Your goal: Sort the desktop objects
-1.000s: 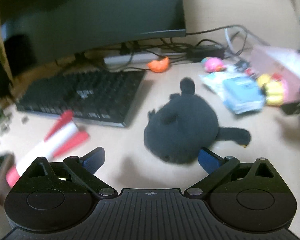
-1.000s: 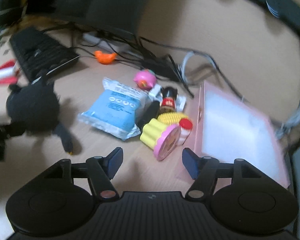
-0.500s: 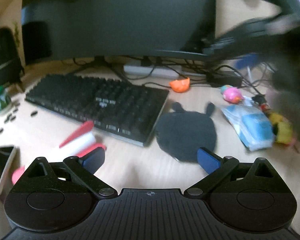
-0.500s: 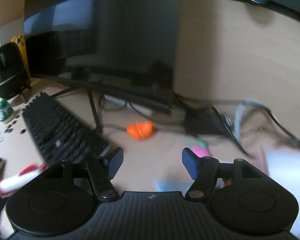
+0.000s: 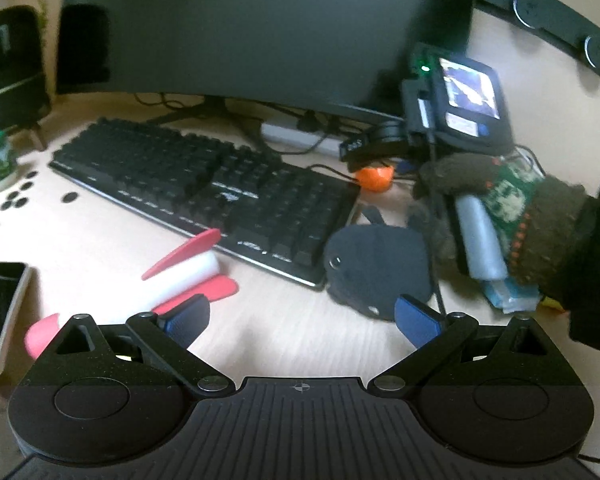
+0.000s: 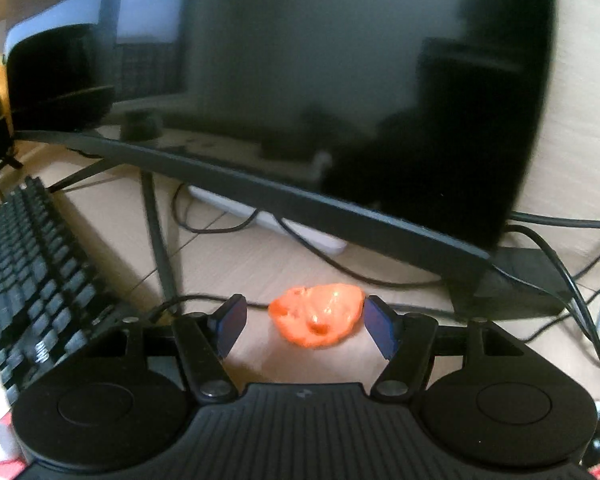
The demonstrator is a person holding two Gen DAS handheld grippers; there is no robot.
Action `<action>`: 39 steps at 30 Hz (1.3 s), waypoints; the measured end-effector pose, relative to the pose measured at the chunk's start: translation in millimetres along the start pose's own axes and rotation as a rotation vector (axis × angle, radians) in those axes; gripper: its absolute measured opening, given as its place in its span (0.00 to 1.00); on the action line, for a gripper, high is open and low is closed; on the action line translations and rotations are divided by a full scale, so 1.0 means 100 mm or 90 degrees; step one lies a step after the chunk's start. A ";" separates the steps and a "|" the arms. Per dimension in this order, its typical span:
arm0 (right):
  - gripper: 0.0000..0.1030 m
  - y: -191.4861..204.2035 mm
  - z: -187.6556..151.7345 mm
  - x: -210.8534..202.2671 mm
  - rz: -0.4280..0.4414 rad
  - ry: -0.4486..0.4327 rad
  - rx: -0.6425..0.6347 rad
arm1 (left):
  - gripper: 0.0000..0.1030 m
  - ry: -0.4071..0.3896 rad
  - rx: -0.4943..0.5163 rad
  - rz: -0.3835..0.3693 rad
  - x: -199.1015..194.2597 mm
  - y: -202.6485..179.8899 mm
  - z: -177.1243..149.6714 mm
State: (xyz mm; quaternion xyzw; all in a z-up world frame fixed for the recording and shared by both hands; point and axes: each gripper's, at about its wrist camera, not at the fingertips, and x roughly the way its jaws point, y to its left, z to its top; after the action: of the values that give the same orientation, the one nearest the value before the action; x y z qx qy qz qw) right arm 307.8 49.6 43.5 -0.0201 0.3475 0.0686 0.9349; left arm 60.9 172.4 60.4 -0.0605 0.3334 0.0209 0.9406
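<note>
Orange toy [image 6: 315,315] lies long-axis crosswise btwn right claw [image 6: 305,328] pads, apart, untouched.

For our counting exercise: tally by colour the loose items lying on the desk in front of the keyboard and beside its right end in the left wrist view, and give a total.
Red and white: 1, the toy rocket
Black: 1, the plush toy
Orange: 1, the orange toy
Total: 3
</note>
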 end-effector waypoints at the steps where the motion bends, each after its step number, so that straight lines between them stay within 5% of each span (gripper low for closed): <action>1: 0.63 -0.01 0.01 0.06 -0.002 0.008 0.003 | 0.98 0.007 0.008 -0.005 0.04 -0.01 0.01; 2: 0.55 -0.04 0.01 0.10 -0.001 0.022 0.009 | 0.98 0.012 0.012 -0.011 0.07 -0.02 0.02; 8: 0.55 -0.16 -0.06 -0.12 0.030 0.034 -0.005 | 0.98 0.055 0.007 -0.120 0.28 -0.12 0.06; 12: 0.55 -0.36 -0.23 -0.83 0.022 -0.011 -0.007 | 0.98 0.074 0.020 -0.204 0.47 -0.32 0.13; 16: 0.55 -0.74 -0.48 -1.62 -0.035 -0.066 0.036 | 0.99 0.061 0.064 -0.233 0.71 -0.67 0.26; 21: 0.55 -1.14 -0.97 -2.17 -0.125 -0.056 0.078 | 0.98 0.013 0.126 -0.196 0.86 -1.02 0.50; 25: 0.55 -1.14 -1.29 -2.27 -0.106 -0.022 0.093 | 0.99 -0.014 0.091 -0.183 0.59 -0.86 0.53; 31: 0.60 -0.87 -1.34 -2.13 -0.002 -0.010 0.069 | 0.99 0.030 0.053 -0.142 0.24 -0.68 0.10; 39: 0.69 -1.42 -1.49 -2.52 -0.101 -0.052 0.069 | 0.99 0.074 0.043 -0.132 -0.04 -0.91 -0.39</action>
State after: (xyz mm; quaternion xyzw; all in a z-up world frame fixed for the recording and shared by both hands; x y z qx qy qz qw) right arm 42.8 -132.9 93.5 0.0060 0.3099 -0.0237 0.9505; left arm 40.4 76.9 41.8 -0.0638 0.3796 -0.0914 0.9184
